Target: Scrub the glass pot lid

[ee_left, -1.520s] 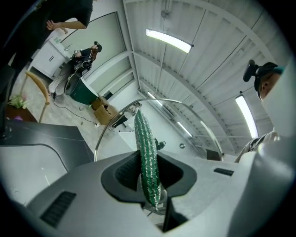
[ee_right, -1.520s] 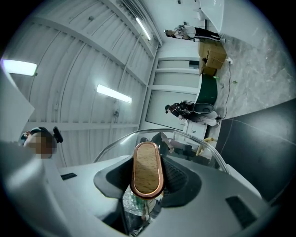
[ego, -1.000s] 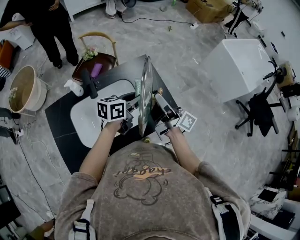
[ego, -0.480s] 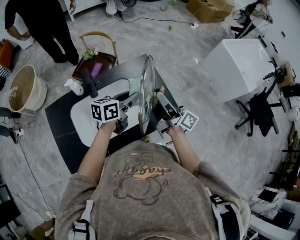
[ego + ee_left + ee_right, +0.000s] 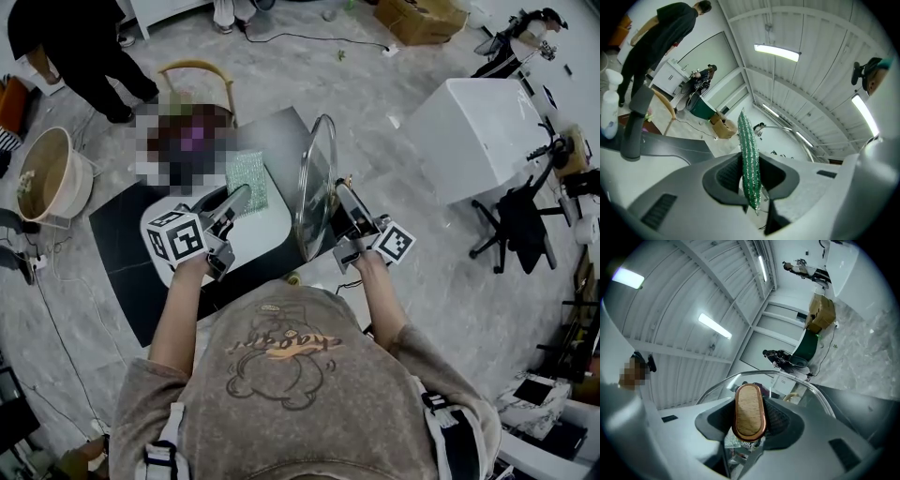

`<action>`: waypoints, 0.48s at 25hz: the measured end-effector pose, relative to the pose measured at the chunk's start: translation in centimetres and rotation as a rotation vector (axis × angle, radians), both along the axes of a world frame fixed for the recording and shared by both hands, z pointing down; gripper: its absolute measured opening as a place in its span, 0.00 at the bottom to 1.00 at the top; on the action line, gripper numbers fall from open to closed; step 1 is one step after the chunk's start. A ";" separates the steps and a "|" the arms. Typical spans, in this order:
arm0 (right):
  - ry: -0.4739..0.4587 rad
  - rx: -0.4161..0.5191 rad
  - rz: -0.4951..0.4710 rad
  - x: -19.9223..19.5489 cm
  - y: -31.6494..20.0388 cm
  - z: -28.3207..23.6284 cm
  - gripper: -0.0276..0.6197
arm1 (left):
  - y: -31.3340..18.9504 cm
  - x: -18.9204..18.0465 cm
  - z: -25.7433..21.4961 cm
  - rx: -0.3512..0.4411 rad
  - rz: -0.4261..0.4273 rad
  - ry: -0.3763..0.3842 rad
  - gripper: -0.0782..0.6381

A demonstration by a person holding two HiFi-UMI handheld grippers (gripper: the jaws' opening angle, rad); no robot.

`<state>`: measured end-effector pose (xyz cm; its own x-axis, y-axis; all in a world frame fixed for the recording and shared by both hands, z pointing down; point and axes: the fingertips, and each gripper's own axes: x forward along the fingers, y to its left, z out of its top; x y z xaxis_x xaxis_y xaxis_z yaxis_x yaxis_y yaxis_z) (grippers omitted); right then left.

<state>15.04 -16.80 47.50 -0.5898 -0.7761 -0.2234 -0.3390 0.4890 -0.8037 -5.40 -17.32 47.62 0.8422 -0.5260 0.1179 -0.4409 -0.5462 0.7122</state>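
Observation:
The glass pot lid (image 5: 314, 187) stands on edge above the white sink (image 5: 272, 230), its steel rim toward me. My right gripper (image 5: 343, 201) is shut on the lid's wooden knob (image 5: 750, 411), and the glass rim (image 5: 787, 377) arcs behind the jaws in the right gripper view. My left gripper (image 5: 238, 195) is shut on a green glittery scrub cloth (image 5: 247, 180), which hangs left of the lid with a gap between them. In the left gripper view the cloth (image 5: 750, 154) stands edge-on between the jaws of that gripper (image 5: 751, 185).
A black counter (image 5: 122, 234) surrounds the sink. A white bottle (image 5: 609, 110) and a dark faucet (image 5: 635, 124) stand at the sink's far left. A person in black (image 5: 66, 42), a tan bucket (image 5: 42, 178), a white cabinet (image 5: 478, 131) and an office chair (image 5: 520, 220) stand around.
My left gripper has drawn the cloth off the lid, moving left and slightly up. The right gripper has carried the lid a little to the right and rolled it.

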 end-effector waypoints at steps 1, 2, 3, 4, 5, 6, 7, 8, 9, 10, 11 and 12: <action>0.027 -0.002 0.005 0.3 0.0 0.1 0.33 | 0.1 -0.4 -0.4 0.003 -0.008 0.011 0.23; 0.055 -0.003 0.010 0.6 -0.1 0.1 0.33 | 0.3 -0.8 -0.8 0.006 -0.014 0.021 0.23; 0.085 -0.003 0.012 0.7 -0.2 0.1 0.33 | 0.4 -1.1 -1.2 0.009 -0.019 0.030 0.23; 0.116 -0.003 0.013 0.8 -0.4 0.1 0.33 | 0.5 -1.4 -1.5 0.013 -0.023 0.037 0.23; 0.145 -0.002 0.012 0.8 -0.5 0.0 0.33 | 0.7 -1.6 -1.9 0.017 -0.027 0.043 0.23; 0.174 -0.006 0.011 0.7 -0.7 0.1 0.33 | 0.8 -1.8 -2.3 0.022 -0.031 0.046 0.23; 0.206 -0.022 0.015 0.7 -1.0 0.6 0.33 | 0.8 -2.0 -2.6 0.027 -0.034 0.047 0.23; 0.246 -0.056 0.027 0.9 -1.2 1.4 0.33 | 0.9 -2.2 -2.9 0.033 -0.039 0.045 0.23; 0.297 -0.100 0.043 1.3 -1.4 2.6 0.33 | 1.0 -2.4 -3.2 0.040 -0.045 0.039 0.23; 0.351 -0.135 0.053 1.5 -1.7 3.7 0.33 | 1.0 -2.6 -3.4 0.048 -0.052 0.031 0.23; 0.406 -0.155 0.052 1.4 -2.0 4.5 0.33 | 1.0 -2.9 -3.6 0.057 -0.059 0.022 0.23; 0.460 -0.165 0.042 1.1 -2.4 5.2 0.33 | 1.0 -3.1 -3.8 0.065 -0.065 0.014 0.23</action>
